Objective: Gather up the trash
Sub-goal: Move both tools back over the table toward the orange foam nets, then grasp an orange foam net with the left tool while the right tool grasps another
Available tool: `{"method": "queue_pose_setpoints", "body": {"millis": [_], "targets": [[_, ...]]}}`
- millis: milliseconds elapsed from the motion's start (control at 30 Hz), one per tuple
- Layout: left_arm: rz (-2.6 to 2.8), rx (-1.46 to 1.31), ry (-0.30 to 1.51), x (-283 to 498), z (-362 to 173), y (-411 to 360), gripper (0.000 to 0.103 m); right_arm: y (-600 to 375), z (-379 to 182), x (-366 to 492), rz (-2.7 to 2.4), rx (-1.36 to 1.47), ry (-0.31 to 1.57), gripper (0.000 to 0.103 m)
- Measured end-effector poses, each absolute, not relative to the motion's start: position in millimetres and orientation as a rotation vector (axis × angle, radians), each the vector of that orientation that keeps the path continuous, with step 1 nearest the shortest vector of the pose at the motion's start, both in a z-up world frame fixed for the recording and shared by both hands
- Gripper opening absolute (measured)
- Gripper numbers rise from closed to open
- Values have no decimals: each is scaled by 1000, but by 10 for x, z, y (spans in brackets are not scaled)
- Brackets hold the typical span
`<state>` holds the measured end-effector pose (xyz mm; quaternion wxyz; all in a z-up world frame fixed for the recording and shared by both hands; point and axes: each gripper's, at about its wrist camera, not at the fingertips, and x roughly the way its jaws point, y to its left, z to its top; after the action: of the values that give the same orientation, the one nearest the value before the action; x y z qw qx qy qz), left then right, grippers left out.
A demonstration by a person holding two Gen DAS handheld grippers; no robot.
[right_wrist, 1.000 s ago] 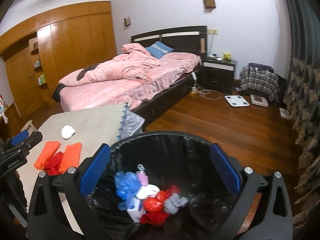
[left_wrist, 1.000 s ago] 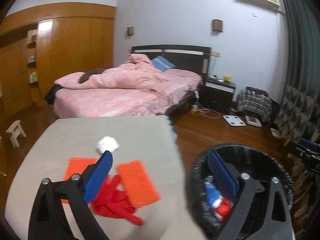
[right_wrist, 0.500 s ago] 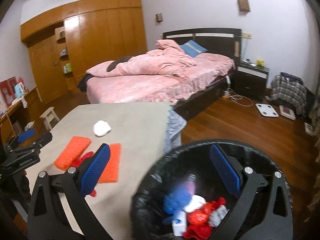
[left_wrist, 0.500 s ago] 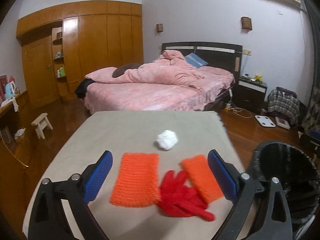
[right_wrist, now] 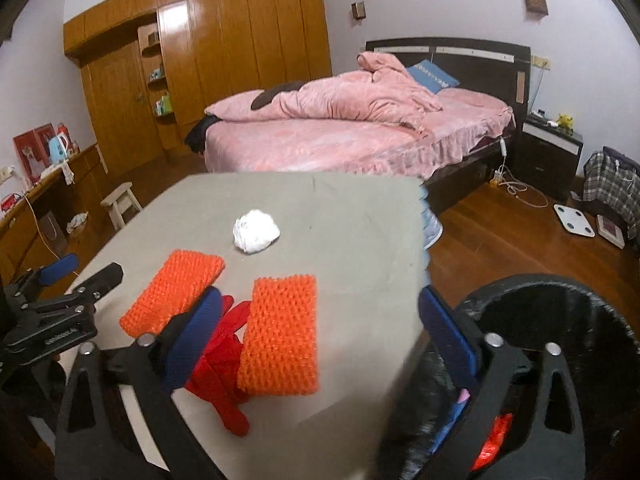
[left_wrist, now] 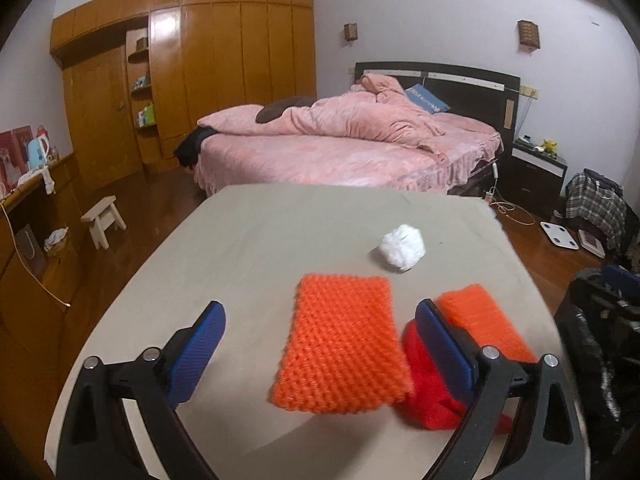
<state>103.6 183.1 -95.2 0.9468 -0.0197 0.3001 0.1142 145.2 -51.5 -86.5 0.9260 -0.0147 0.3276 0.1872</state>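
Observation:
On the grey-clothed table (left_wrist: 280, 232) lie a white crumpled paper ball (left_wrist: 402, 247), two orange mesh pads (left_wrist: 342, 342) (left_wrist: 484, 324) and a red mesh piece (left_wrist: 428, 396) between them. My left gripper (left_wrist: 320, 308) hangs open over the near orange pad, touching nothing. In the right wrist view the paper ball (right_wrist: 256, 231), the pads (right_wrist: 174, 292) (right_wrist: 282, 336) and the red mesh (right_wrist: 220, 376) show again. My right gripper (right_wrist: 320, 295) is above the table's right part; its jaws are closing, with nothing gripped. The left gripper (right_wrist: 86, 270) appears at the left. The black-bagged bin (right_wrist: 560, 320) stands right of the table.
The bin holds red and blue trash (right_wrist: 492, 436). A pink bed (left_wrist: 340, 140) stands beyond the table, a small wooden stool (left_wrist: 104, 220) on the floor at left, a wooden counter (left_wrist: 32, 208) along the left wall, a white scale (right_wrist: 572, 220) on the floor.
Both views have swung left, from over the bin to over the table. Both grippers now hang lower and closer above the orange pads. The right jaws have narrowed a little.

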Motion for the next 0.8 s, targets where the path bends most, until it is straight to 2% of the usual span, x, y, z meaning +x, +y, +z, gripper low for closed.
{"method": "queue_pose_setpoints", "body": {"millis": [33,233,667,800], "targets": [[234,-44,617,1052,-981,1866,94,-463,-924,1486,385,-37,689,81],[247,-71,656,1167,-1147,2041,94,-252,-1217,1644,373,-60,754,69],[245,-93,769,1383,-1505,2176,88,-158,-1625,1879,382,-86,893,52],[239,-86,809,1436,-1577,2162,85,-120,-1668,1876,404,-105,913,44]]}}
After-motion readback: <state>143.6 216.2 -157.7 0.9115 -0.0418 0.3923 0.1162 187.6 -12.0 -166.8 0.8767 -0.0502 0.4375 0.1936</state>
